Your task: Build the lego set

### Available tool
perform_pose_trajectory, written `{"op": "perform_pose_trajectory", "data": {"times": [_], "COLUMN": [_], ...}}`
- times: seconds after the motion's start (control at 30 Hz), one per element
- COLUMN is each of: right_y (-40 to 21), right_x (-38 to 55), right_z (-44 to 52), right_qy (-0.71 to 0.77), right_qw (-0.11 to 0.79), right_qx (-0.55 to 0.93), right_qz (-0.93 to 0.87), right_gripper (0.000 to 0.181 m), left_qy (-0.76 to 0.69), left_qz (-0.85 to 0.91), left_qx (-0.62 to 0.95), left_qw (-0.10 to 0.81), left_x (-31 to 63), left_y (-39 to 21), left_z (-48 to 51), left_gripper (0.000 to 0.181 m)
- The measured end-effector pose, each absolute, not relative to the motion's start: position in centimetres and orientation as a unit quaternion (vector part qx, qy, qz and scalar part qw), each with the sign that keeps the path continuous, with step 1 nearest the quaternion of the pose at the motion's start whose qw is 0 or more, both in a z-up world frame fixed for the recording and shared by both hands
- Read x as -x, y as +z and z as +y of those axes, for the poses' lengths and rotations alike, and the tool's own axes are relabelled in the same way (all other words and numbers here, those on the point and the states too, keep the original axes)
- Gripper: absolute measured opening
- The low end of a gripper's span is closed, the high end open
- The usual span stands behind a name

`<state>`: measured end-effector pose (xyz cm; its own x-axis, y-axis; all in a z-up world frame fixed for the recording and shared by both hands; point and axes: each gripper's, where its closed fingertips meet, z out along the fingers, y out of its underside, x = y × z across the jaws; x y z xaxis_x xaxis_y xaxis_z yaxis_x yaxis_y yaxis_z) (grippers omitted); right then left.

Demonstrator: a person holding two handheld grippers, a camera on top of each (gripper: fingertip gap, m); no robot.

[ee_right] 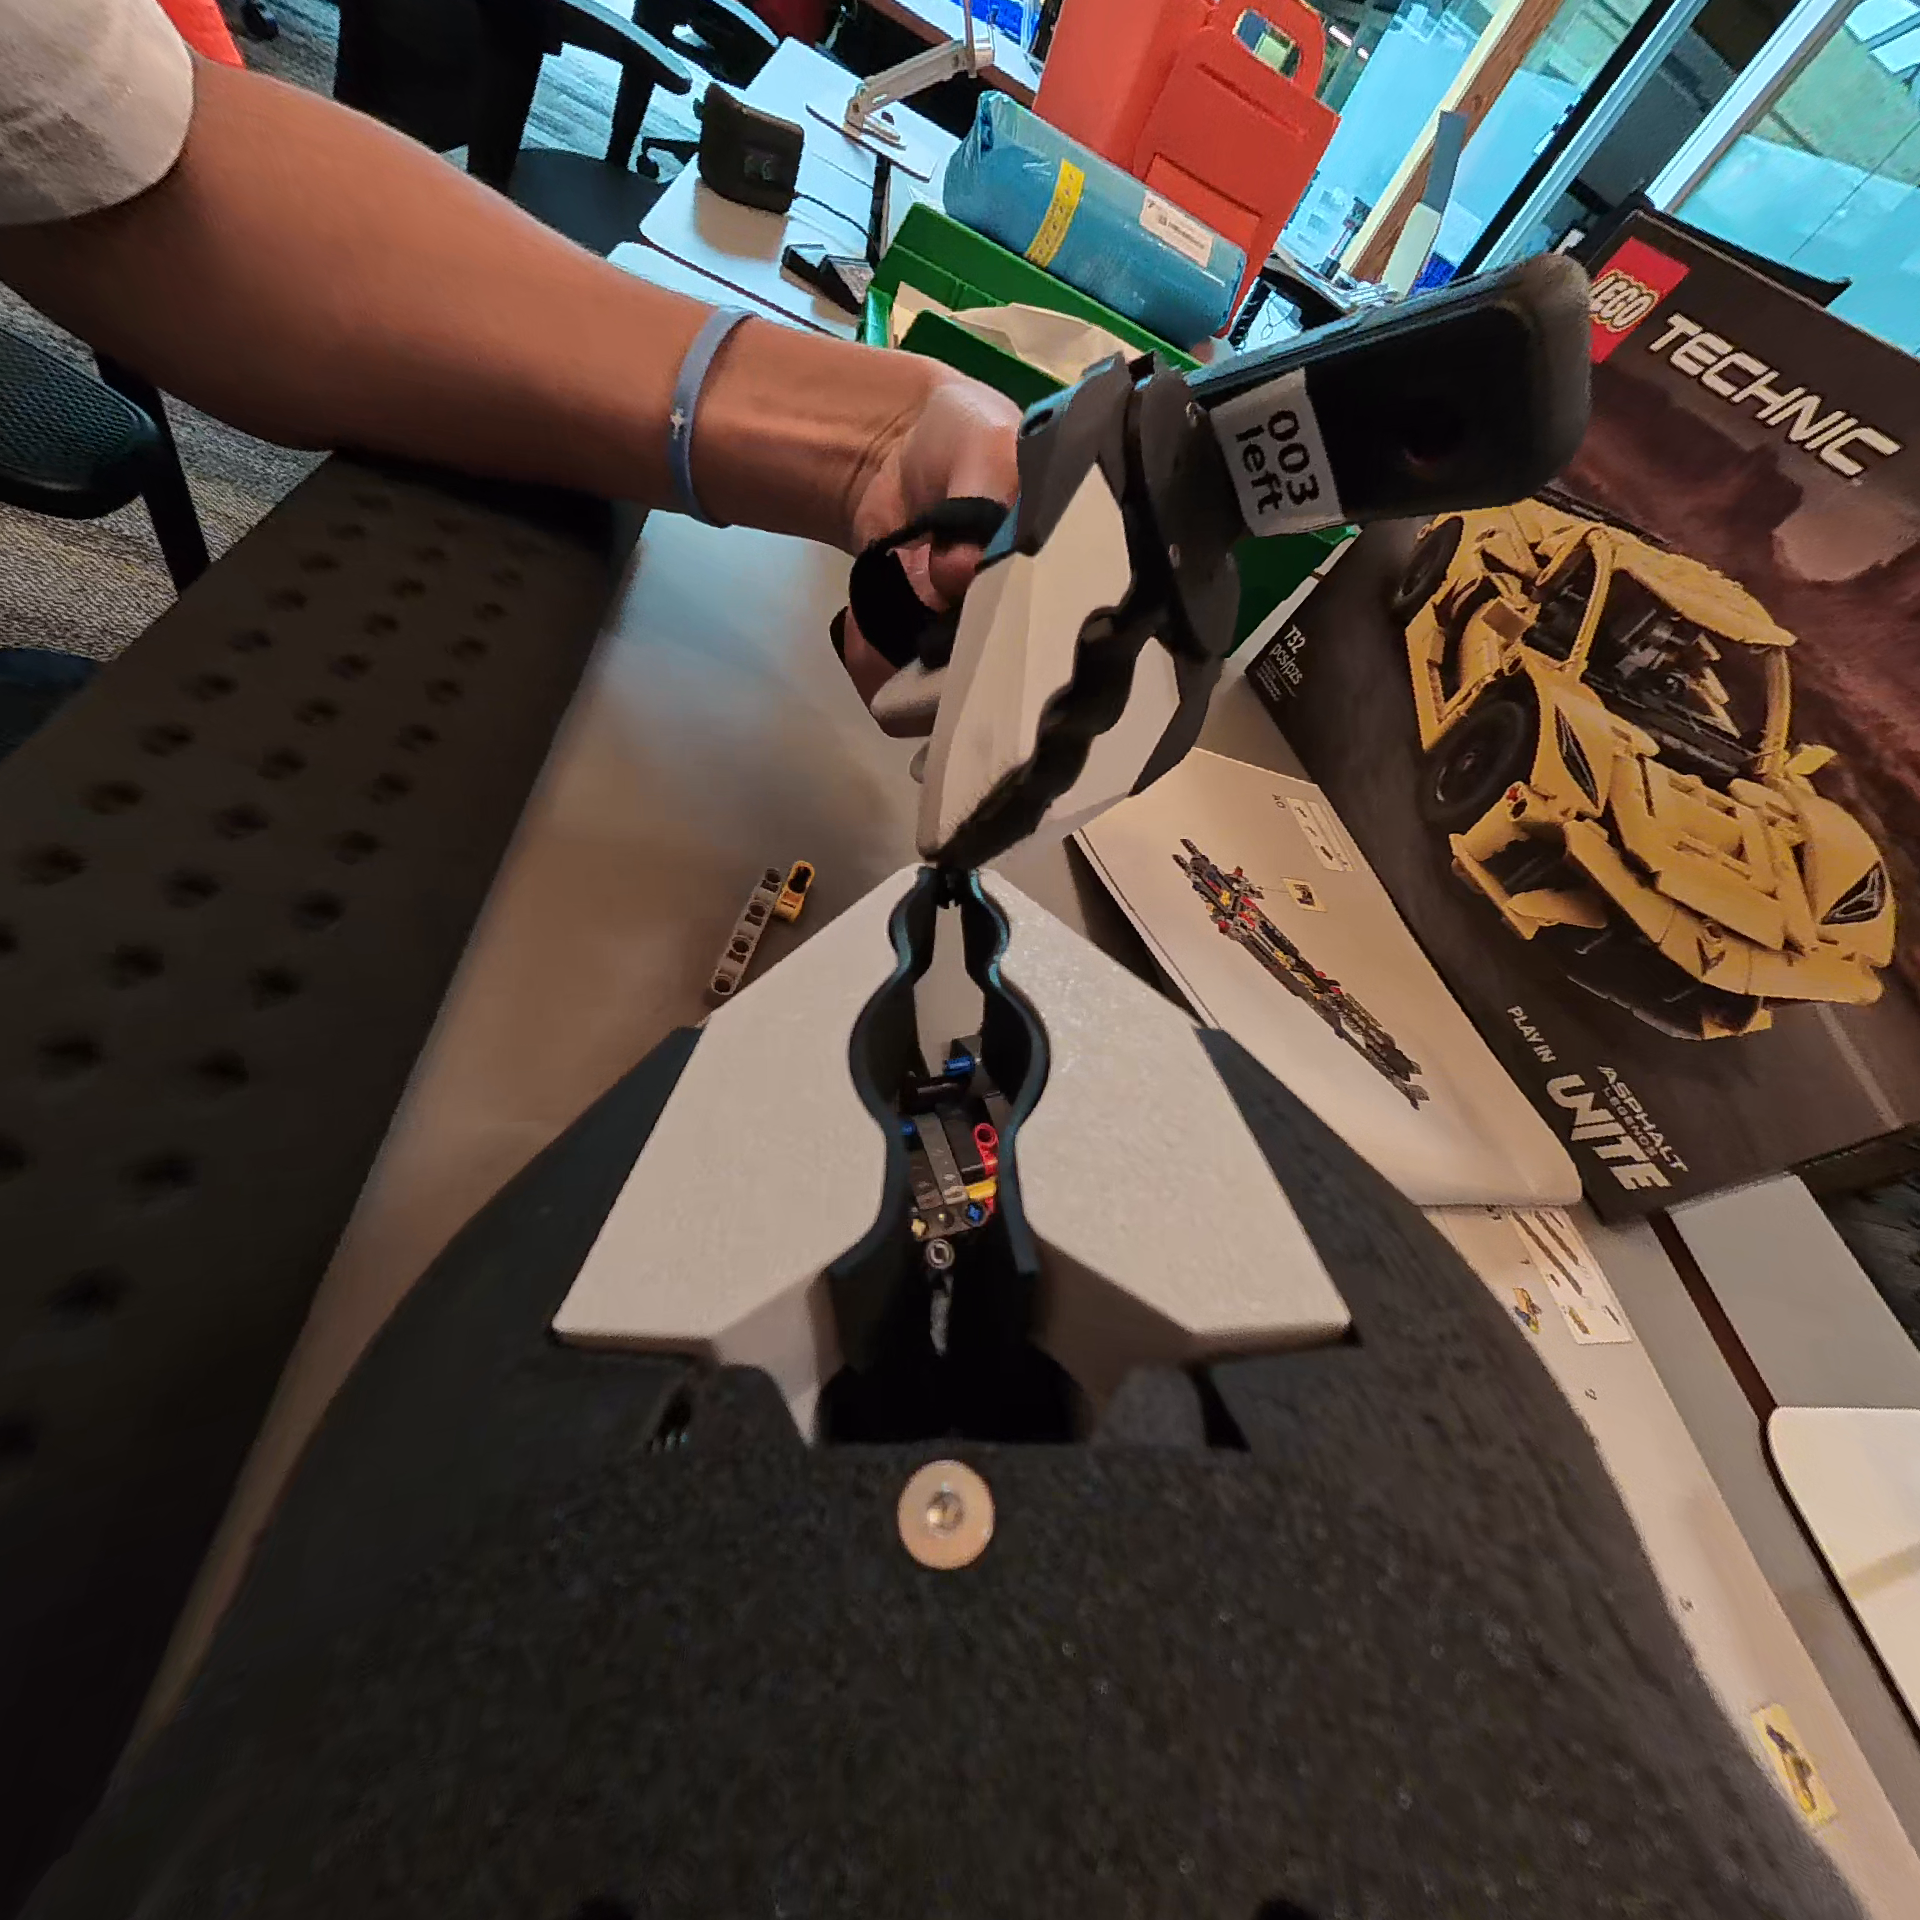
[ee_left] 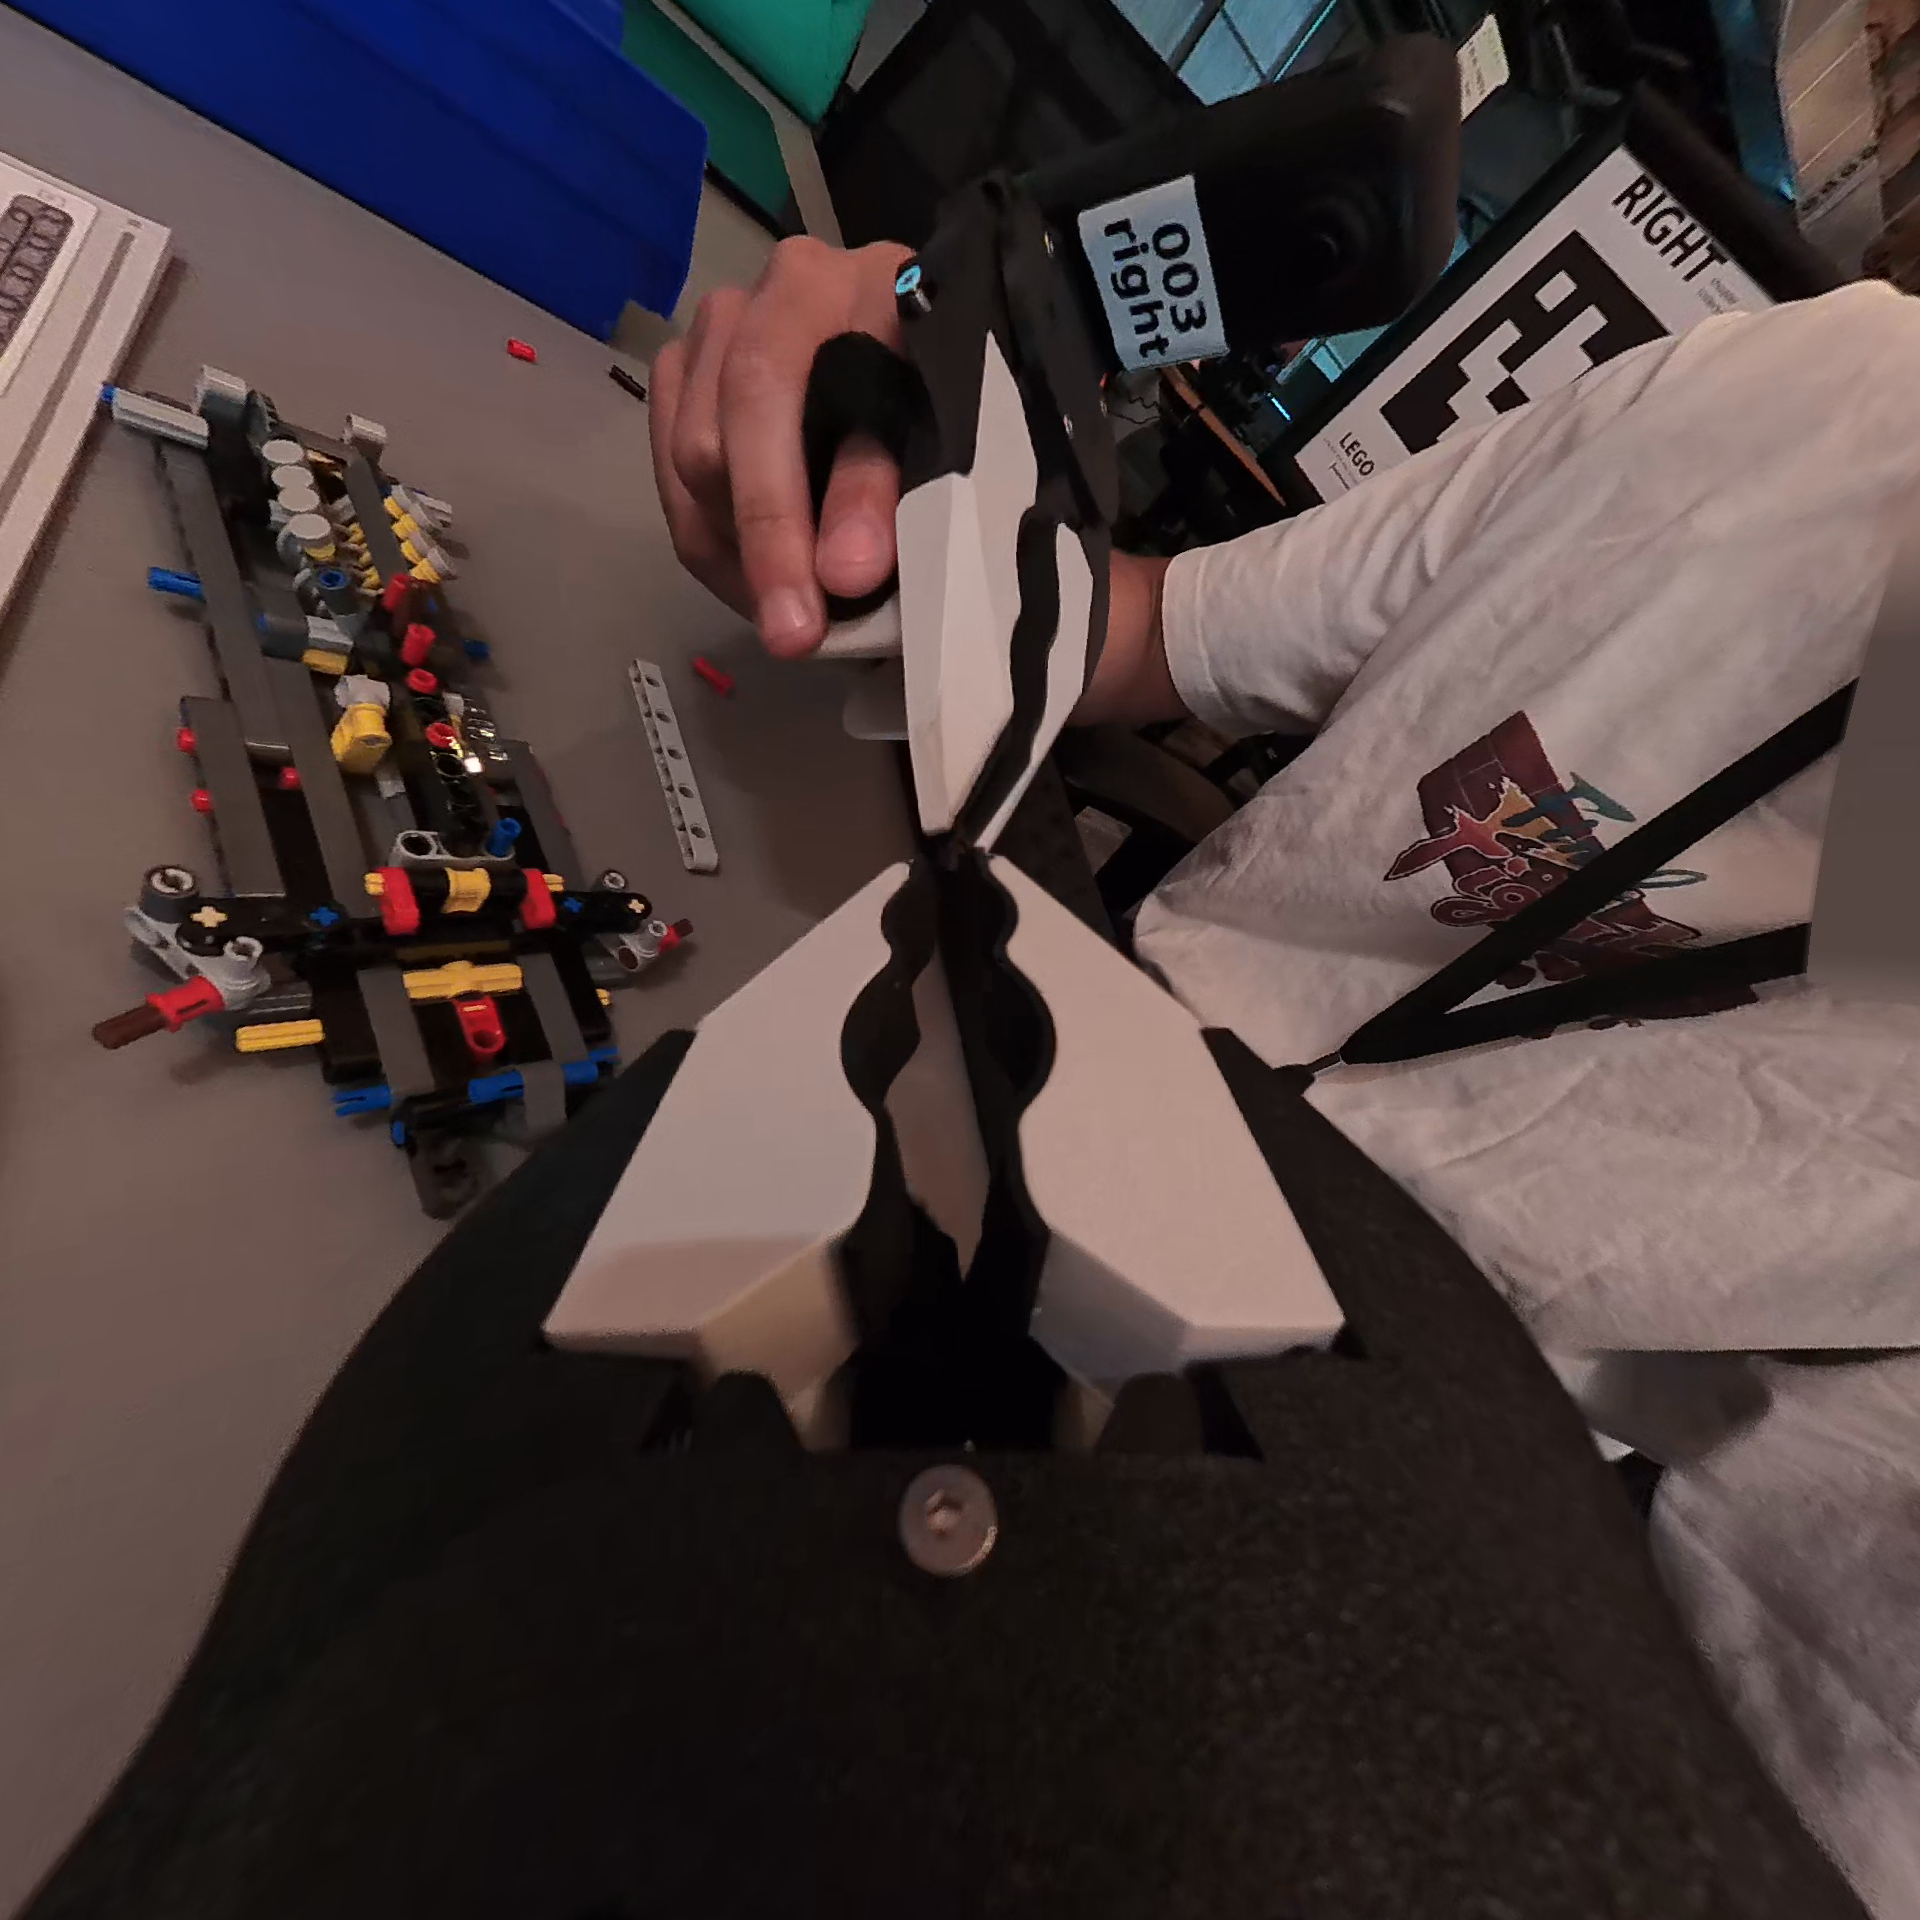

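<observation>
two grippers meet tip to tip in mid-air above the grey tabletop (ee_left: 582, 582), between you and the build. your left gripper (ee_left: 948, 854) has its jaws drawn nearly together, and your right gripper (ee_right: 943, 879) is closed the same way; a small dark piece (ee_right: 945, 885) seems to sit exactly where the four tips touch, but it is too small and too dark to say which gripper grips it, or whether both do. in the left wrist view the right gripper comes down from above, with your right hand (ee_left: 769, 468) wrapped round its handle. the partly built chassis (ee_left: 353, 769) lies flat on the tabletop, well off to the left of the left gripper in that view, its long axis running away from the camera; a loose grey beam (ee_left: 673, 764) lies between it and the grippers, and a few red pins lie scattered near. in the right wrist view the instruction booklet (ee_right: 1320, 977) and the set's box (ee_right: 1621, 727) sit to the right, and a short grey beam with a yellow piece (ee_right: 764, 920) lies just left of the tips. judging by this, the left gripper is nearer the chassis, so carrying the piece there means swinging leftward and down.
</observation>
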<state>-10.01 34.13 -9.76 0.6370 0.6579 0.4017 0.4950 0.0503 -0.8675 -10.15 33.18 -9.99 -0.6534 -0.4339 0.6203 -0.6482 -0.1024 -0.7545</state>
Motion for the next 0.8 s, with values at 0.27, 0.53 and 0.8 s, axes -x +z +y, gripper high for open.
{"op": "perform_pose_trajectory", "data": {"times": [0.27,0.53,0.8], "right_y": [-9.6,-10.1,-9.8], "right_x": [10.4,11.2,11.3], "right_z": [33.9,33.7,33.6], "right_qy": [0.047,0.027,0.006], "right_qw": [0.606,0.599,0.61], "right_qx": [0.668,0.66,0.643], "right_qz": [-0.43,-0.452,-0.463], "right_gripper": [0.004,0.004,0.004], "left_qy": [0.624,0.618,0.622], "left_qz": [-0.662,-0.668,-0.664], "left_qx": [-0.402,-0.395,-0.393], "left_qw": [0.106,0.129,0.134], "left_x": [10.6,11.2,11.3], "left_y": [-9.9,-10.1,-9.8], "left_z": [33.0,32.2,32.2], "left_gripper": [0.001,0.001,0.001]}}
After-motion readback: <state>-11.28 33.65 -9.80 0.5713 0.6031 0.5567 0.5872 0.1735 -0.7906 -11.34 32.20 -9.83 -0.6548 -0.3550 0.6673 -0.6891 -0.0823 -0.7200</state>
